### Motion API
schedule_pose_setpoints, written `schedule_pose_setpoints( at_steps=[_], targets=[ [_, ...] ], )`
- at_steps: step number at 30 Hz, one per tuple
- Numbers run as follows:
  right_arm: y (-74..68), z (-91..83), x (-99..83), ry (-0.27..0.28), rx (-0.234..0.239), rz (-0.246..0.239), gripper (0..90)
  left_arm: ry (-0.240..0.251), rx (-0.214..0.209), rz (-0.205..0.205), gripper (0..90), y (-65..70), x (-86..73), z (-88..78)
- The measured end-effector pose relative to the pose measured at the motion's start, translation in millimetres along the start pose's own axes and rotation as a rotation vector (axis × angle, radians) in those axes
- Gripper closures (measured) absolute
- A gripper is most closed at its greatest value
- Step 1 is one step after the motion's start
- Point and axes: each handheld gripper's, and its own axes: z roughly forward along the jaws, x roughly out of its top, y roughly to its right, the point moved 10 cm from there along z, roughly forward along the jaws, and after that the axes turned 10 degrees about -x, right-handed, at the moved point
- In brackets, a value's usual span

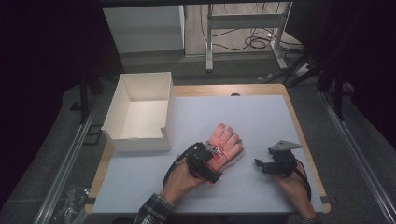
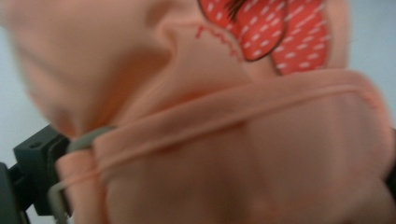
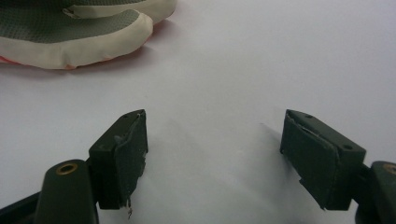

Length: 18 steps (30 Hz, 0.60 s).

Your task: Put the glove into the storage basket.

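A pink glove (image 1: 226,141) with a red dotted pattern lies flat near the middle of the white mat, fingers pointing away from me. My left gripper (image 1: 213,157) is down at its cuff. In the left gripper view the blurred pink cuff (image 2: 243,154) sits between the jaws, which stand wide apart, and one black fingertip (image 2: 37,158) shows at the lower left. My right gripper (image 1: 262,157) rests low over the mat to the right of the glove. Its jaws (image 3: 212,140) are open with bare mat between them, and the glove's cream-edged grey side (image 3: 70,32) lies ahead on the left.
An open white box (image 1: 169,107) stands at the table's back left, its front wall partly cut down. The white mat (image 1: 243,112) covers a wooden table whose edge runs close along the right. Table legs and cables are on the floor beyond.
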Motion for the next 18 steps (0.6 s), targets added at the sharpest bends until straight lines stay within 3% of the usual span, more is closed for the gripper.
schedule_pose_setpoints(
  at_steps=[2, 5, 9, 18],
  targets=[
    [0.0, 0.0, 0.0, 0.0, 0.0, 0.0, 23.4, 0.006, 0.005, -0.017, 0.7, -1.0, -0.5, 3.2],
    [0.0, 0.0, 0.0, 0.0, 0.0, 0.0, 23.5, -0.023, 0.007, -0.029, 4.6, 0.1, -3.4, 7.7],
    [-0.1, 0.0, -0.1, 0.0, -0.001, 0.0, 23.4, -0.066, 0.048, -0.006, 12.6, 2.4, -4.0, 7.7],
    [-0.1, 0.0, -0.1, 0.0, -0.001, 0.0, 23.4, -0.061, 0.017, 0.029, 32.1, 2.0, -3.4, 1.5]
  ],
)
